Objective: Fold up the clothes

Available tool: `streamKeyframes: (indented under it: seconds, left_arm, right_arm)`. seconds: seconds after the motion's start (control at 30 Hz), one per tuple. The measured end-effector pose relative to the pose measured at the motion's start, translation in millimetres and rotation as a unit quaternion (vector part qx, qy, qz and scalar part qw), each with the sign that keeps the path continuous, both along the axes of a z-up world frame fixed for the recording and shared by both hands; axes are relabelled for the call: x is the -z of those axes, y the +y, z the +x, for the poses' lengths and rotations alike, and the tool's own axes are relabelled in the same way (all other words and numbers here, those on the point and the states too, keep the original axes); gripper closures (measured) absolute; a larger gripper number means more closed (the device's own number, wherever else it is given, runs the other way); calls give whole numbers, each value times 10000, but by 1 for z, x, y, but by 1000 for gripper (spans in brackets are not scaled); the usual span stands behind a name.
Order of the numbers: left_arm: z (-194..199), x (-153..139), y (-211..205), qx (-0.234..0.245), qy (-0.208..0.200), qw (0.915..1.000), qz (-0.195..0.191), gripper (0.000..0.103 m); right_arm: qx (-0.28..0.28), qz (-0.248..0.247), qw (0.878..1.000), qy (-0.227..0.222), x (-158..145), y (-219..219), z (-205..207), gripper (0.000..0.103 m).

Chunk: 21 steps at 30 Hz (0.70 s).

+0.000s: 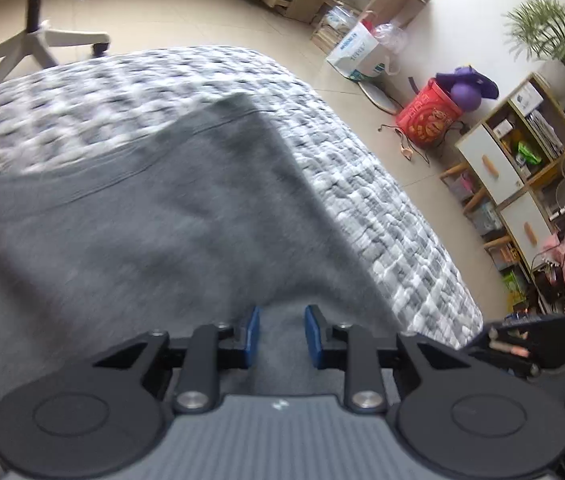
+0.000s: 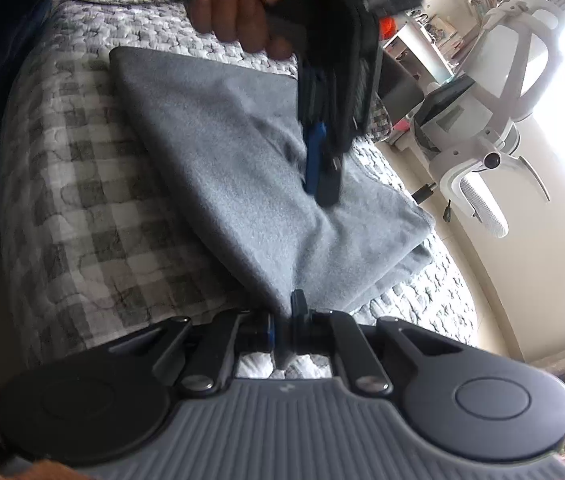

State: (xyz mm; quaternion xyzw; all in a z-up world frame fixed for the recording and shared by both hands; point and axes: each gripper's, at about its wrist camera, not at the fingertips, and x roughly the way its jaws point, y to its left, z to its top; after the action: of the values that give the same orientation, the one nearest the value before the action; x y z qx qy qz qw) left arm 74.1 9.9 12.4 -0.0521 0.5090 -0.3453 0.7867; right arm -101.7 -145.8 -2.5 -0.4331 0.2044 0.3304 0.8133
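Covering the bed, a checked quilt (image 1: 382,216) faces 1 office chair (image 2: 494,120).

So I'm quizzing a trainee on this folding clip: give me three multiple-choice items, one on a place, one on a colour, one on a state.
1. Where does the grey garment lie?
A. on the checked quilt
B. on the floor
C. on the office chair

2. What colour are the gripper pads?
A. red
B. blue
C. yellow

3. How do the right gripper's jaws stand?
A. wide open over the cloth
B. open beside the cloth
C. shut on a corner of the cloth

Answers:
1 A, the checked quilt shows around the garment on all sides.
2 B, the left gripper has blue pads.
3 C, the right gripper pinches the garment's near corner, with no gap between the jaws.
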Motion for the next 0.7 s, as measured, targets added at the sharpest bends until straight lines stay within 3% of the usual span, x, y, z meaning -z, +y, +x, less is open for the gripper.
streamKeyframes:
  seconds: [0.23,0.37,0.53,0.7]
  left_arm:
    - [-10,8,82,-749,274,9967,-160,76]
    - [-9,13,121,-1119,437,9921,-369,88]
    - [-19,7,122,-1175,325,9922,-250,92]
    - [-36,-19,104,-1099,-178,9938,-49,63]
  right_arm:
    - [6,-33,10000,33,2,2,1,96]
    - [34,-34,10000,44,2,3,2,96]
    - [62,-18,10000,44,3,4,-1,95]
    - [5,-111,9999,-115,5,7,-5,87]
